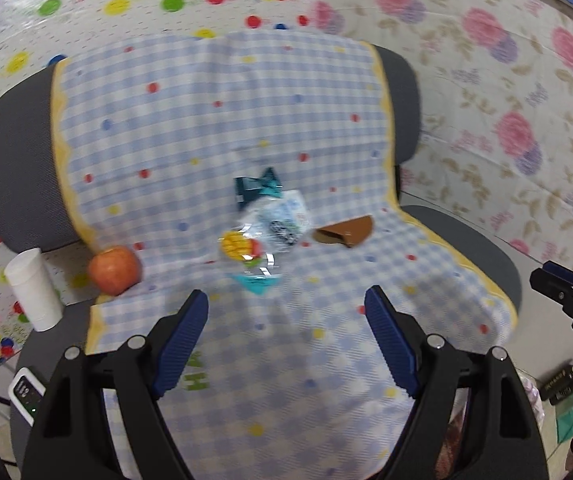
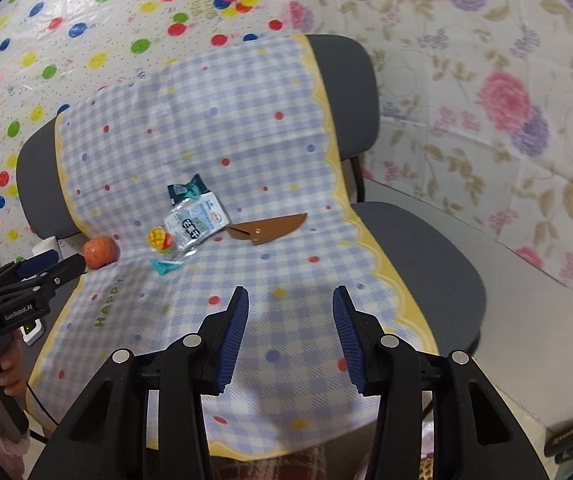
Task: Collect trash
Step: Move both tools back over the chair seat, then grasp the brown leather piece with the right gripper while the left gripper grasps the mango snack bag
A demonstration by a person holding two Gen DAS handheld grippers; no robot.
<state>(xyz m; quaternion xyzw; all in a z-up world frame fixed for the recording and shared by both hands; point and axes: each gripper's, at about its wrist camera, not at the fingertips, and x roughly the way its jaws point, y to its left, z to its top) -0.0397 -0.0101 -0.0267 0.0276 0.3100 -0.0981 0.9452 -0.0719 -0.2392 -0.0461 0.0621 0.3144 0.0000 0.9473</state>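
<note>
Crumpled snack wrappers lie in a pile on the checked cloth covering a grey chair: a clear one with a yellow fruit print (image 1: pixel 246 248) (image 2: pixel 162 240), a white-blue packet (image 1: pixel 282 216) (image 2: pixel 198 220) and a dark teal wrapper (image 1: pixel 258 186) (image 2: pixel 186 192). A brown leather pouch (image 1: pixel 344 232) (image 2: pixel 268 228) lies right of them. My left gripper (image 1: pixel 286 304) is open and empty, just short of the wrappers. My right gripper (image 2: pixel 290 304) is open and empty, above the seat's front; its tip shows in the left wrist view (image 1: pixel 558 280).
An apple (image 1: pixel 114 268) (image 2: pixel 100 252) sits at the cloth's left edge. A white paper cup (image 1: pixel 32 288) stands left of it. A small white device (image 1: pixel 26 396) lies at the seat's left. The chair (image 2: pixel 426 248) stands against patterned wall sheets.
</note>
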